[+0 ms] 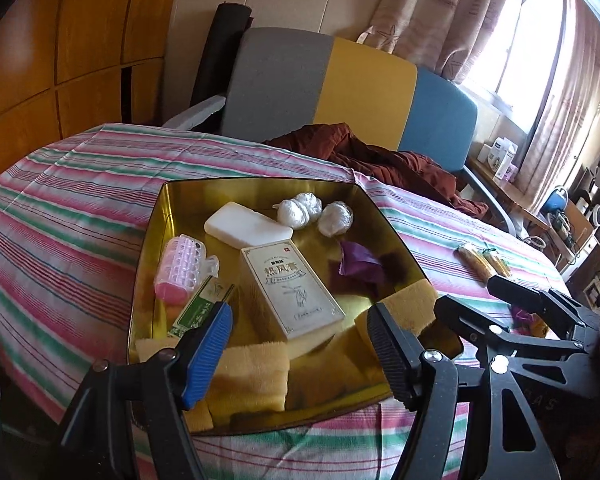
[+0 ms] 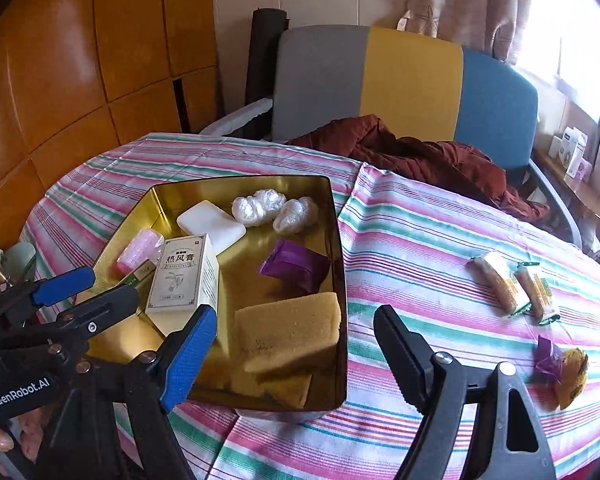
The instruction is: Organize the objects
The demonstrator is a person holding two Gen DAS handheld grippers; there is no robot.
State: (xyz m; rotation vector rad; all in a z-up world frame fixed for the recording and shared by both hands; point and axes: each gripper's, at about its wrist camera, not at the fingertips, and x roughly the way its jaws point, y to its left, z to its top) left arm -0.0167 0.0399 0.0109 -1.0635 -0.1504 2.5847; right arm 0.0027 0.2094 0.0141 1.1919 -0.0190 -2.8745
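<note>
Fingers of the left gripper [image 1: 300, 344] stand wide apart with nothing between them, poised over the near end of the gold tin tray [image 1: 156, 240]; the right gripper [image 2: 296, 356] is spread just as wide and holds nothing, straddling the tray's near right corner.

From the left wrist view, the near sponge [image 1: 248, 376] is half covered by the blue finger pad, and the green packet [image 1: 200, 308] beside it is partly hidden, so I cannot read it. Ahead of those fingers lie the cream box [image 1: 292, 292], the pink roller [image 1: 178, 268], the white bar [image 1: 248, 224], two plastic-wrapped bundles [image 1: 312, 210] and a purple pouch [image 1: 356, 264] whose shape is murky there.

Only the right wrist view shows the things outside the tray plainly: two wrapped snack bars [image 2: 512, 288] on the striped tabletop [image 2: 420, 240] ahead and right of its fingers, and a purple-and-yellow wrapper [image 2: 560, 364] farther right, contents unclear.
</note>
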